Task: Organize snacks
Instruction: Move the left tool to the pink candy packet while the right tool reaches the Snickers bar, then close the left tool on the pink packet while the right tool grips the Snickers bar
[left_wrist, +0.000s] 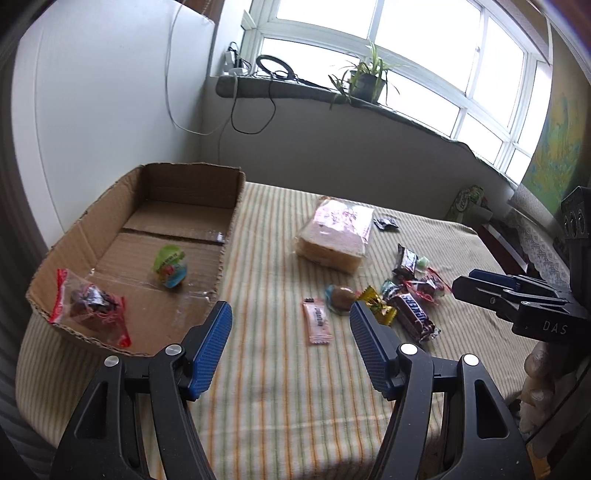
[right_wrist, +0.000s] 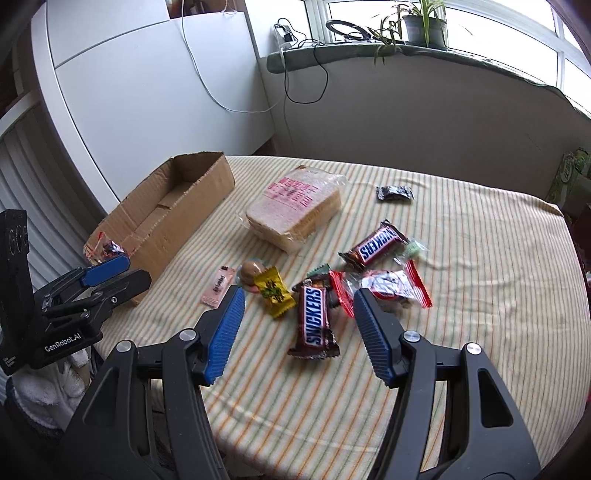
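A shallow cardboard box (left_wrist: 173, 192) (right_wrist: 166, 218) sits at the table's left. Inside it lie a red-edged clear packet (left_wrist: 90, 306) and a green and blue sweet (left_wrist: 170, 266). My left gripper (left_wrist: 290, 317) hangs open over the striped cloth just right of the box, with a pink sachet (left_wrist: 317, 322) (right_wrist: 218, 285) lying past its tips. My right gripper (right_wrist: 298, 300) is open too, above a Snickers bar (right_wrist: 313, 321) (left_wrist: 414, 316). A second Snickers (right_wrist: 375, 244), a yellow sweet (right_wrist: 275, 292), a red-edged packet (right_wrist: 391, 286) and a bag of sliced bread (right_wrist: 295, 210) (left_wrist: 334, 230) lie around.
A small black packet (right_wrist: 394, 192) lies beyond the bread. A brown round sweet (right_wrist: 250, 271) sits by the yellow one. The striped cloth (right_wrist: 480, 295) covers the whole table. A white cabinet (right_wrist: 147, 103) stands behind the box, and a windowsill with a plant (left_wrist: 364, 79) runs along the back.
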